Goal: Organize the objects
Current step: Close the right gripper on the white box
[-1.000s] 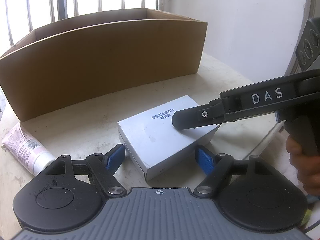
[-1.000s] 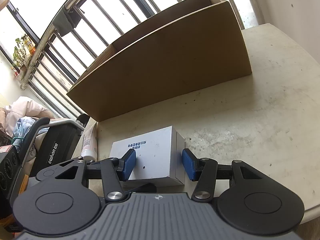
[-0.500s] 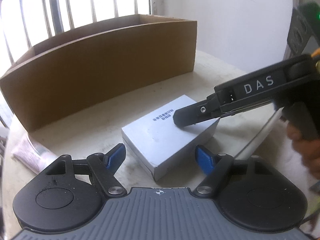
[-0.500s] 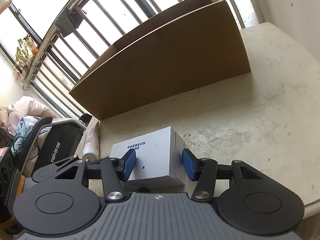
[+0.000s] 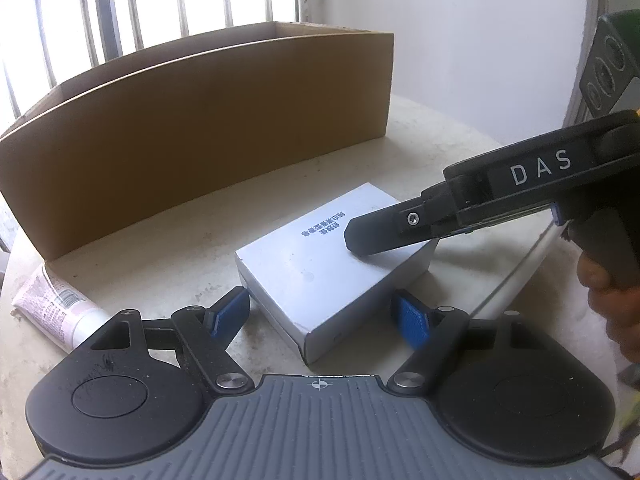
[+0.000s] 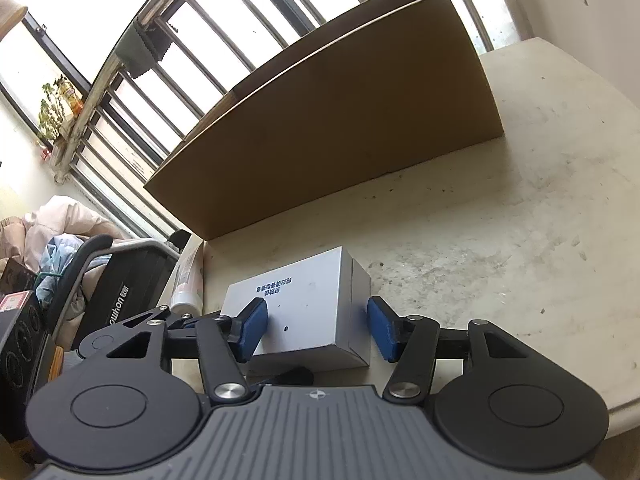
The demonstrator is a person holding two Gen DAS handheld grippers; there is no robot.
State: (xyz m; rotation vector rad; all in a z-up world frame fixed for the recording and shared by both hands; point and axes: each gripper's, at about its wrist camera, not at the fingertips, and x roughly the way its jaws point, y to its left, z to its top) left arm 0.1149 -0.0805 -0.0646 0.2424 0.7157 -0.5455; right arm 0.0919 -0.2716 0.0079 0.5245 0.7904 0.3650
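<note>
Early: white carton (image 5: pixel 320 276) & tube (image 5: pixel 56 308) not yet in cardboard box (image 5: pixel 200 140); both claws apart, straddling carton.

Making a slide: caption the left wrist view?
Both open grippers, left and right, around a white box before a carton.

Both wrist views sit low and close, sharing the white box (image 5: pixel 332 276) (seen from adjoining sides).
</note>
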